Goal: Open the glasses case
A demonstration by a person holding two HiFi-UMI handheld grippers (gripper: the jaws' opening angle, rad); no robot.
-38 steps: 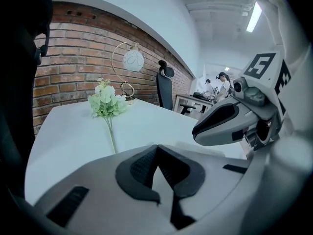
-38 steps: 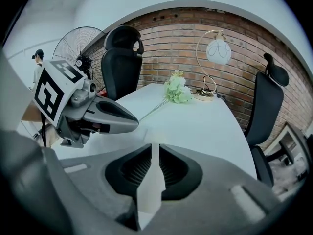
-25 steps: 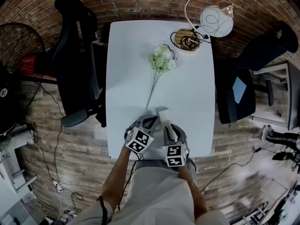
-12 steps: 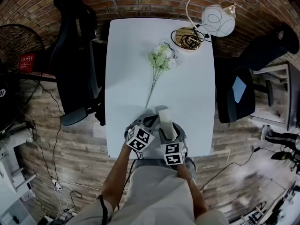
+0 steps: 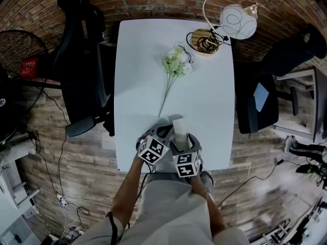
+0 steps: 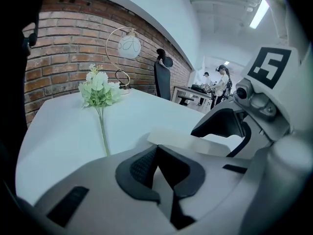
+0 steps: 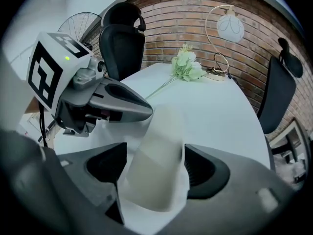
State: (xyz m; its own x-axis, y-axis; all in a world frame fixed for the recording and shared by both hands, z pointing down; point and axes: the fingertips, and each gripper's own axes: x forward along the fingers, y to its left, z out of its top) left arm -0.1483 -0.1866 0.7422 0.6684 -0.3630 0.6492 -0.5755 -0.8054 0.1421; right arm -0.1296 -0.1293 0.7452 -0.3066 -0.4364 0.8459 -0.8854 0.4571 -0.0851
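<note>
head view: flower sprig (image 5: 175, 65) beyond glasses case (image 5: 179, 128)

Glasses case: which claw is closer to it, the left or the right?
Right. The right claw has the glasses case between its opening jaws; the left claw is just beside the case, with its jaws together.

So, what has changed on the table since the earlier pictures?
The right gripper shifted slightly toward the left gripper; its jaws are opening, pads clear of the glasses case between them. The left gripper, shut on the case, the flowers and the lamp stayed put.
</note>
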